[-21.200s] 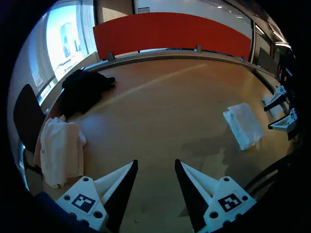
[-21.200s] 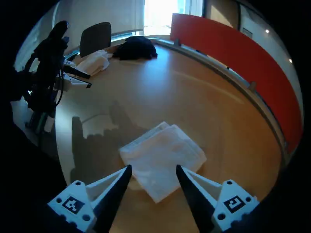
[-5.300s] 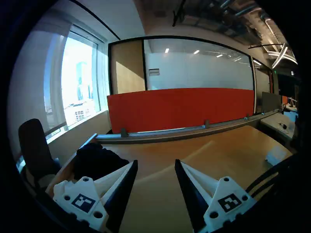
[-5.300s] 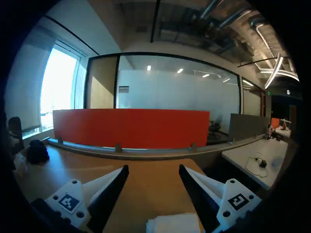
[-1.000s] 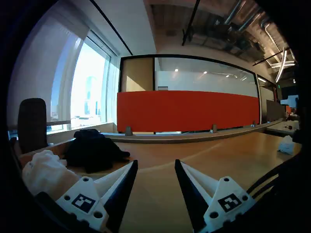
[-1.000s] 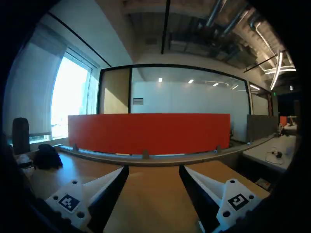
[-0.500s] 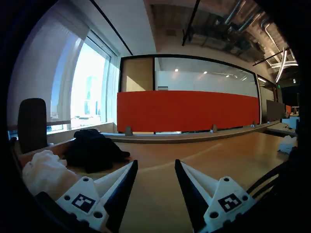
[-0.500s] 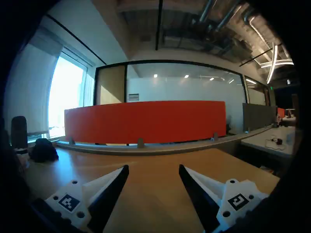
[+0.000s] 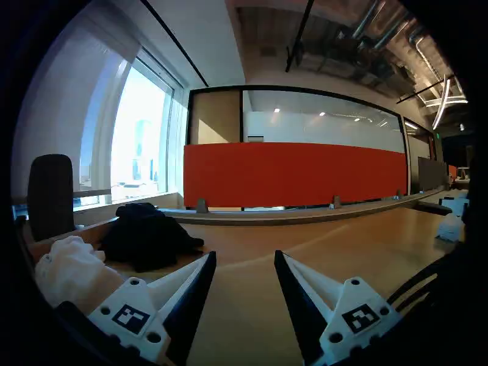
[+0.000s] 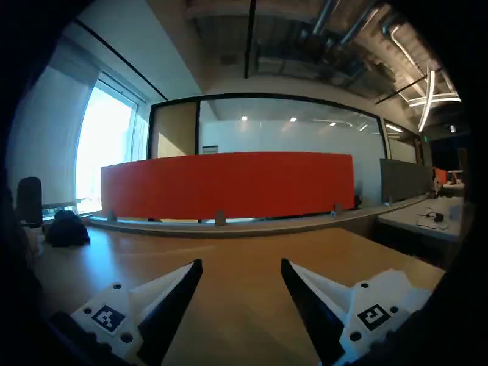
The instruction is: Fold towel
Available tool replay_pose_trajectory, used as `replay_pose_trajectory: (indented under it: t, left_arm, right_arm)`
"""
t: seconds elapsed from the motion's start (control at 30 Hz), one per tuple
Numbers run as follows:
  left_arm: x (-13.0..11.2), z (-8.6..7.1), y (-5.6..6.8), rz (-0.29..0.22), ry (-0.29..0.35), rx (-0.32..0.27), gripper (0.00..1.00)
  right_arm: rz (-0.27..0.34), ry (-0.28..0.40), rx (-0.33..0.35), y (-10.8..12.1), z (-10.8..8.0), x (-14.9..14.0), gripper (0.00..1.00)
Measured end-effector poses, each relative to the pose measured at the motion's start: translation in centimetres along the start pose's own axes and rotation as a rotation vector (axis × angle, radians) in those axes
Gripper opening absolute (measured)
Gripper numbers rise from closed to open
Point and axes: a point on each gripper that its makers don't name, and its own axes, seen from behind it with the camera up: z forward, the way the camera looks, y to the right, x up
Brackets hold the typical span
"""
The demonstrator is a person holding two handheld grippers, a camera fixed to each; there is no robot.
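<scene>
Both left gripper (image 9: 244, 253) & right gripper (image 10: 241, 261) gape wide, empty; white towel (image 9: 70, 268) lies crumpled nr black garment (image 9: 149, 235).

A long wooden table (image 9: 366, 244) stretched across the office, and a red partition (image 9: 293, 174) stood along its far edge. Behind the partition was a glass wall (image 9: 323, 125). Strong daylight came through a tall window (image 9: 137, 152) beside a dark chair (image 9: 52, 192). Bare pipes (image 10: 323, 21) ran under the ceiling, near a lit light strip (image 10: 428, 91). A pale desk (image 10: 421, 222) stood further off.
</scene>
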Motion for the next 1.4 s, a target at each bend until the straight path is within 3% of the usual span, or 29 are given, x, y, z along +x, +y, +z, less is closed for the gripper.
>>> replay_pose_trajectory:
  t: [0.3,1.4]
  left_arm:
    - [0.0,0.0,0.0,0.0,0.0,0.0,0.69]
    - [0.0,0.0,0.0,0.0,0.0,0.0,0.69]
  right_arm:
    - [0.009,-0.003,-0.005,0.6,-0.1,-0.6,0.99]
    - [-0.043,0.005,0.028,-1.1,-0.8,-0.6,0.99]
